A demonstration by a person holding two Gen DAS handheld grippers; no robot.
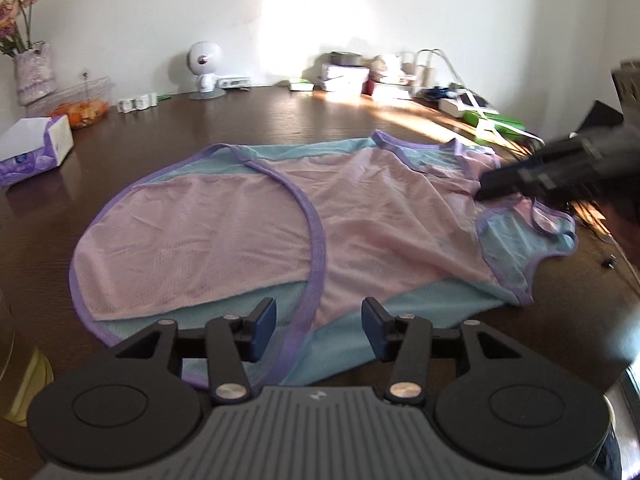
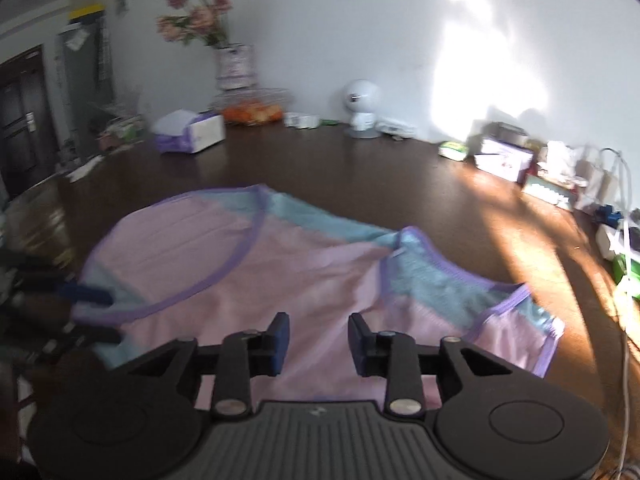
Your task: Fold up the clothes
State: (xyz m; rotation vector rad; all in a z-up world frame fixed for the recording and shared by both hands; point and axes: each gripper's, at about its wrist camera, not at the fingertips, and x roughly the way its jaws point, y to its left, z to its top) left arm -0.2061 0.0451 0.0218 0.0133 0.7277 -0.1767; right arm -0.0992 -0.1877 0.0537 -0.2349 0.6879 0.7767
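A pink and light-blue mesh sleeveless jersey (image 1: 224,240) with purple trim lies spread flat on the dark wooden table (image 1: 280,120); its hem points left and its shoulder straps right. My left gripper (image 1: 319,320) is open just above the jersey's near edge, nothing pinched between its blue pads. In the right wrist view the same jersey (image 2: 192,264) fills the middle. My right gripper (image 2: 319,328) is open over the pink cloth near the armholes, holding nothing. It shows blurred in the left wrist view as the right gripper (image 1: 492,188) at the straps. The left gripper (image 2: 88,296) appears at the hem.
Along the table's far edge stand a tissue box (image 1: 36,144), a vase of flowers (image 1: 34,74), a clear box of orange fruit (image 1: 82,110), a white round-headed figure (image 1: 204,64), stacked boxes (image 1: 344,76) and cables with chargers (image 1: 472,104). Bare wood (image 2: 320,168) lies beyond the jersey.
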